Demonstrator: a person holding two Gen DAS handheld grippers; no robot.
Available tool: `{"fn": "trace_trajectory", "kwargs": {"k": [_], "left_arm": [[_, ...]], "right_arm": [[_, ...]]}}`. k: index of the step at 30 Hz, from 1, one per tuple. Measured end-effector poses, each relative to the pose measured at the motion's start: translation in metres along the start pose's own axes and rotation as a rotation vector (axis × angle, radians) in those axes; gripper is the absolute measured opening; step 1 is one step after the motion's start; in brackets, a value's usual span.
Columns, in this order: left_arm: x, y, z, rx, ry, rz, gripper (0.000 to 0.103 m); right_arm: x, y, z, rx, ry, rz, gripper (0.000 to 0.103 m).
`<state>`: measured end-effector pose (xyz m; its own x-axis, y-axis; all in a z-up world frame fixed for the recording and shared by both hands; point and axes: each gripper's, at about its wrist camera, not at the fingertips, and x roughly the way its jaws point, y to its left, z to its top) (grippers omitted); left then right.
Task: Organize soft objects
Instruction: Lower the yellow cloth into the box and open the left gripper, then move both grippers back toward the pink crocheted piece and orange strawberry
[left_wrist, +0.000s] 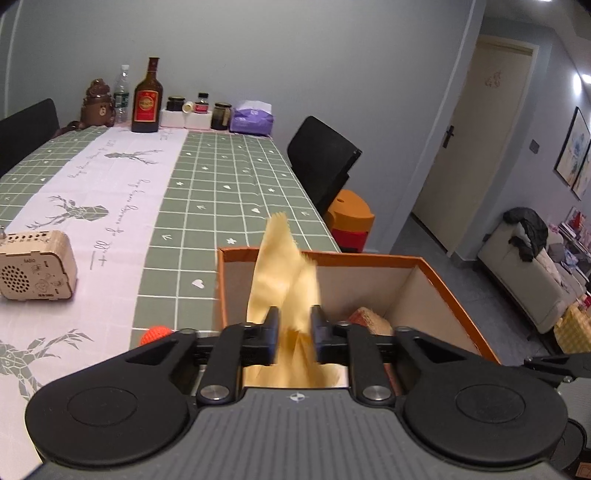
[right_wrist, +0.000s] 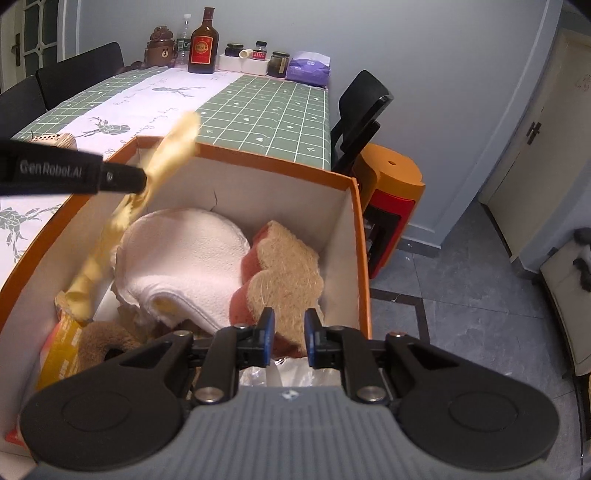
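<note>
Over the orange box (right_wrist: 354, 236) at the tabletop's right edge, your left gripper (left_wrist: 294, 325) is clamped on a yellow cloth (left_wrist: 284, 273), blurred, hanging into the box along its left wall. Your right gripper (right_wrist: 289, 332) hovers above the box's near end, jaws narrowly apart with nothing between them. Inside the box: a white towel (right_wrist: 184, 254) in the middle, a loofah sponge (right_wrist: 284, 273) against the right wall, a brown ring (right_wrist: 103, 343) near the left corner.
</note>
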<state>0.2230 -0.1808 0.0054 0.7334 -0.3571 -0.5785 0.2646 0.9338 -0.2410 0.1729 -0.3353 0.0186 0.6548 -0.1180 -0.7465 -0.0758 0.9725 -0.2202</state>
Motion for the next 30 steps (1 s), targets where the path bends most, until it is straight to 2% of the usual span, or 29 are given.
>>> {"fn": "trace_trajectory", "kwargs": {"k": [2, 8, 12, 18, 20, 22, 24, 26, 30], "left_arm": [[-0.003, 0.002, 0.000, -0.015, -0.014, 0.012, 0.058], [-0.023, 0.008, 0.003, -0.047, -0.053, -0.007, 0.065], [-0.035, 0.007, 0.007, -0.015, -0.079, 0.007, 0.068], [-0.051, -0.005, 0.009, 0.083, -0.097, 0.032, 0.071], [-0.058, -0.008, 0.009, 0.103, -0.104, 0.015, 0.075], [-0.066, -0.011, 0.008, 0.125, -0.123, 0.000, 0.080], [-0.074, -0.014, 0.007, 0.151, -0.152, 0.002, 0.084], [-0.083, -0.017, 0.005, 0.175, -0.184, 0.006, 0.087], [-0.097, -0.017, 0.001, 0.179, -0.229, -0.010, 0.088]], "right_arm": [[0.000, 0.000, -0.001, 0.000, 0.000, 0.001, 0.014], [-0.002, 0.004, -0.003, -0.008, -0.002, -0.002, 0.016], [-0.007, 0.007, -0.003, 0.002, -0.014, -0.004, 0.020], [-0.024, 0.007, 0.001, 0.060, -0.077, -0.001, 0.049], [-0.030, 0.008, 0.003, 0.083, -0.094, -0.008, 0.074], [-0.036, 0.008, 0.003, 0.105, -0.116, -0.021, 0.082], [-0.041, 0.010, 0.004, 0.112, -0.120, -0.028, 0.082], [-0.047, 0.011, 0.004, 0.123, -0.127, -0.029, 0.091], [-0.061, 0.016, 0.004, 0.139, -0.153, -0.025, 0.097]]}}
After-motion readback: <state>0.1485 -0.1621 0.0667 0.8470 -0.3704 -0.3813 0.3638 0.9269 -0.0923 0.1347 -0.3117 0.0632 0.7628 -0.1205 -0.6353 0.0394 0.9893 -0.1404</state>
